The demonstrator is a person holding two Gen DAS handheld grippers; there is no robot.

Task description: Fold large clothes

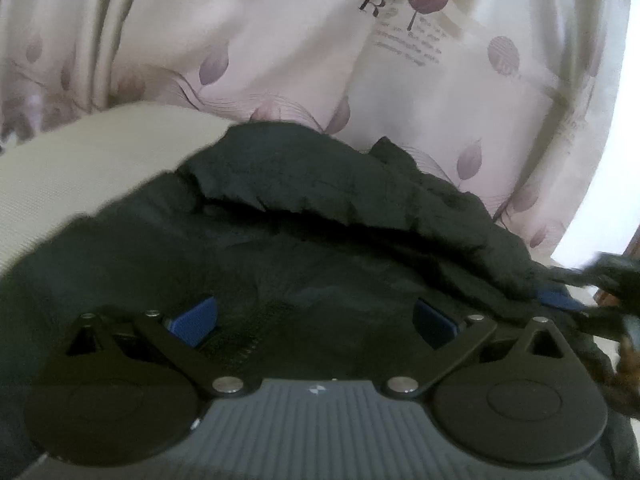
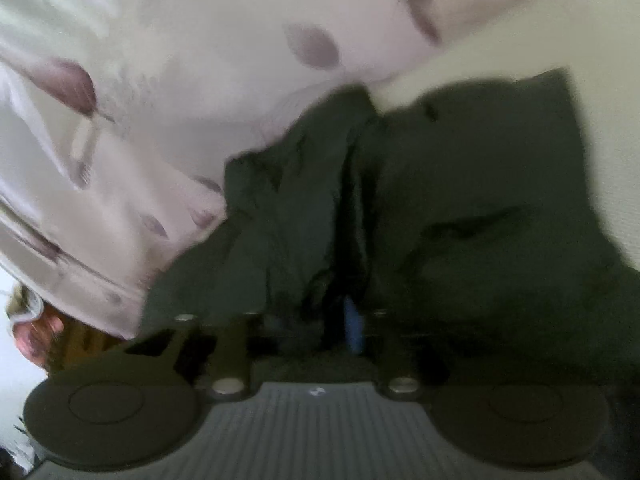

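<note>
A dark garment (image 1: 304, 216) lies bunched on a pale cream surface (image 1: 80, 176), and behind it hangs a pink curtain (image 1: 280, 40) printed with mauve leaves and bits of lettering.

From the left wrist view, the left gripper (image 1: 316, 320) sits low over the garment with its jaws standing wide apart; the two blue pads (image 1: 196, 320) rest on or just above the cloth, with dark fabric spread between them and nothing pinched. A thick rolled fold of the garment runs across just ahead of the fingers. At the right edge of that view another blue pad shows at the garment's hem, with a dark blurred shape beside it (probably the other gripper, though the blur leaves that unsure).

The right wrist view is tilted and smeared. The right gripper (image 2: 340, 328) is buried at the edge of the garment (image 2: 460, 200), which spreads flat to the right and rumples into vertical folds to the left. Only one blue pad (image 2: 354, 328) peeks out of the cloth; folds lie between the jaws, but whether they press on it I cannot tell.
</note>
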